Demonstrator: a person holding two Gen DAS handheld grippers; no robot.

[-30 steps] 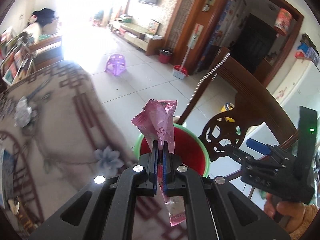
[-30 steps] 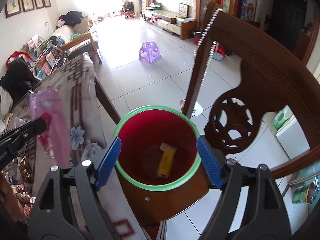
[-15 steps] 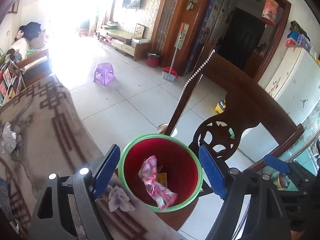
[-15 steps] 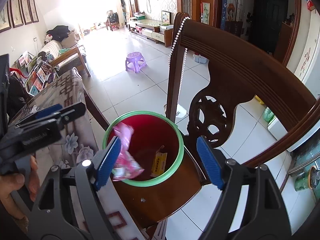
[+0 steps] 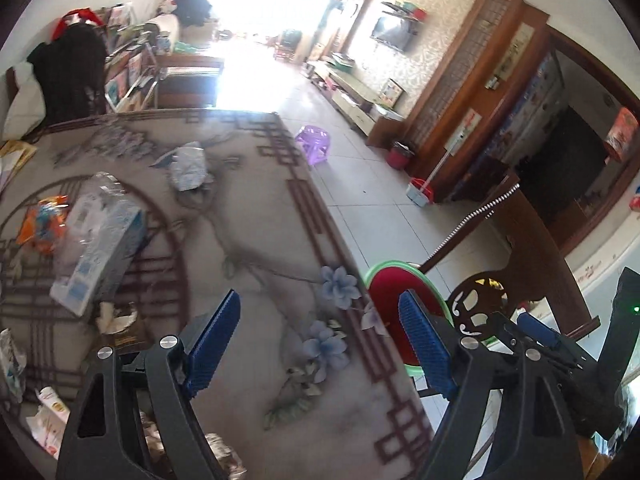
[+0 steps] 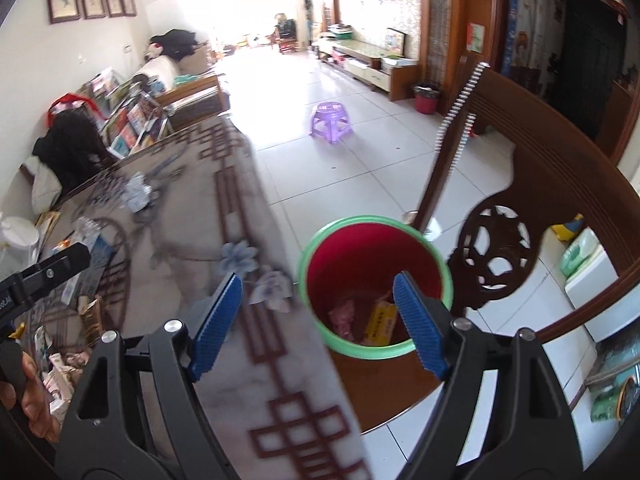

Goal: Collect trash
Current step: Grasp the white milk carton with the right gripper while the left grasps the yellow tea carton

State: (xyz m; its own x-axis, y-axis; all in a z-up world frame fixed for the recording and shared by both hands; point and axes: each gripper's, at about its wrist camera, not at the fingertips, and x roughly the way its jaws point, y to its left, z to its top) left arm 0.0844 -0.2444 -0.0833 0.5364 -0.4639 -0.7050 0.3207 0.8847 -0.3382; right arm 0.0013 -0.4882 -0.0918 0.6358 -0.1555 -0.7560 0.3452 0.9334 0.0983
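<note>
Gone from the left tool (image 5: 320, 344) is the pink crinkled plastic wrapper (image 6: 343, 316) it pinched a second ago: its blue ribbed pads have just sprung apart, nothing between them now, and the view has swung left off the bin onto the table (image 5: 256, 240). That wrapper lies at the bottom of the red plastic bin with the green rim (image 6: 376, 264), left of a yellow printed packet (image 6: 382, 322). The bin stands on a dark carved wooden chair (image 6: 496, 248), just beside the table's right edge.

Right tool (image 6: 318, 320) hangs released too, jaws wide and holding nothing, one pad over the patterned tablecloth and the other over the bin's near rim. At the left edge of its view a hand (image 6: 30, 392) grips the left tool's handle.

Plenty still on the table! A crumpled white paper wad (image 5: 188, 166) sits at the far side, a white-and-blue carton in clear film (image 5: 98, 240) at the left, an orange snack wrapper (image 5: 42, 220) just beyond it, and more scraps, blurred, along the near left edge. Out on the tiled floor stands a small purple plastic stool (image 6: 331, 120).
</note>
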